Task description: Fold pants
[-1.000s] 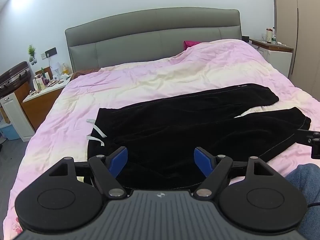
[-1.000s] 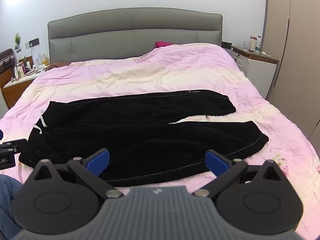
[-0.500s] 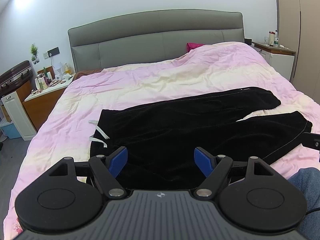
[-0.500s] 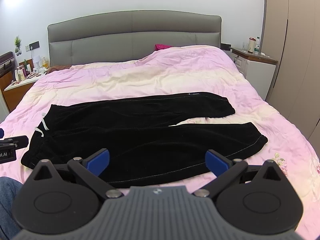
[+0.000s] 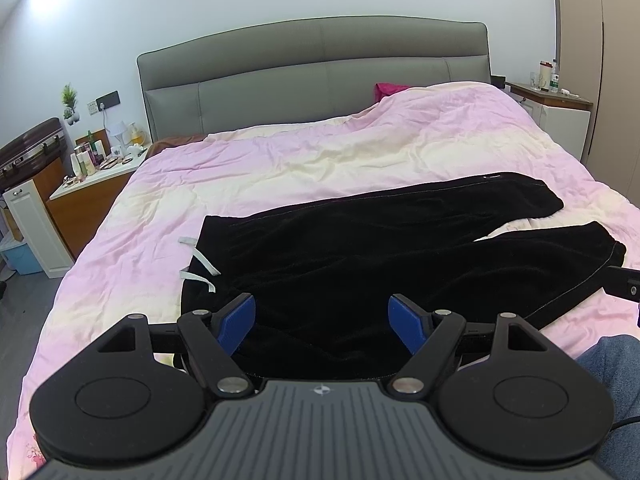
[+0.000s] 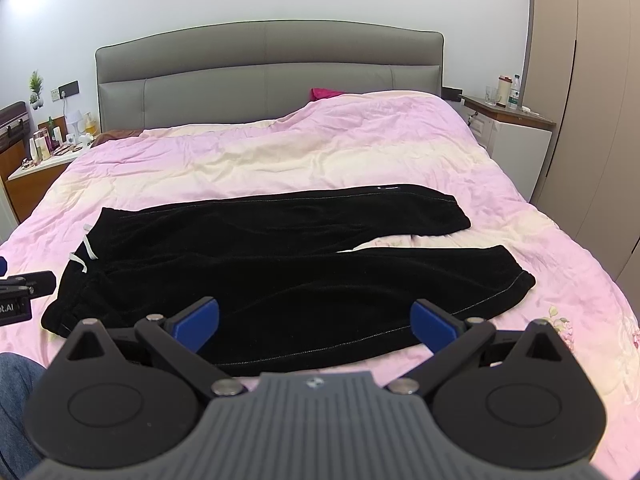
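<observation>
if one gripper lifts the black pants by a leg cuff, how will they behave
The black pants lie flat and follow the wrinkled pink duvet, so they are probably floppy and will drape from the cuff. The plush-looking fabric likely drags rather than slides. The loose white drawstring may dangle.

Both views headboard-facing, sharing pants (image 5: 400, 248)

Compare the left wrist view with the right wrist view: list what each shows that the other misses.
Only the left wrist view: the open left gripper seen from behind, and a blue bin on the floor.

Only the right wrist view: the open right gripper seen from behind, and a floral print on the quilt's near right edge.

Both: black pants lying flat and unfolded on the pink quilt, white drawstring, grey headboard.
</observation>
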Demonstrator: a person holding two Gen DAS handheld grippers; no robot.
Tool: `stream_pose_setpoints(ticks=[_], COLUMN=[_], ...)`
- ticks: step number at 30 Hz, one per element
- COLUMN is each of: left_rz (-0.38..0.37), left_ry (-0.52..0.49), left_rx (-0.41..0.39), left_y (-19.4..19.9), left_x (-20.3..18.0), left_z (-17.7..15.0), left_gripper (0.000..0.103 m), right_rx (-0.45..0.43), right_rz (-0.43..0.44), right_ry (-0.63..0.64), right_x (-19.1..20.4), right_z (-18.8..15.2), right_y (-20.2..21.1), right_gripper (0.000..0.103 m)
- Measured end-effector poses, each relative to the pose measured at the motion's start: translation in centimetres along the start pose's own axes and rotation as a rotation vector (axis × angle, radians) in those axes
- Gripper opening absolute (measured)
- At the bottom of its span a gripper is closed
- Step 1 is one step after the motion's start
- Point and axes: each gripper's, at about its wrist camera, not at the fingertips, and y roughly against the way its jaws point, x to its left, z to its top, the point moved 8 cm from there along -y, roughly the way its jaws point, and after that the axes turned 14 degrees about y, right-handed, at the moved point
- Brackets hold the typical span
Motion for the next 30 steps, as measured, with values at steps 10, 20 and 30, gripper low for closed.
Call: stream_pose_setpoints(ticks=[10,20,30], left_rz=[0.009,0.013,0.013], left_ry=[0.007,0.009,0.010], left_rx=[0.009,0.015,0.015], left_y=[0.08,0.00,-0.01], left_x=[0.08,0.23,0.24], left_z=[0.11,0.20,0.18], left_gripper=[0.089,0.089,0.089], right_rx=[0.012,0.017,0.020], right_rz=[0.014,0.023,0.026], right_ry=[0.002,0.006,0.014], right_x=[0.04,-0.06,-0.06], right_z=[0.39,0.62,0.74], right_y=[-0.37,-0.67,-0.84], right_gripper=[0.098,0.098,0.098])
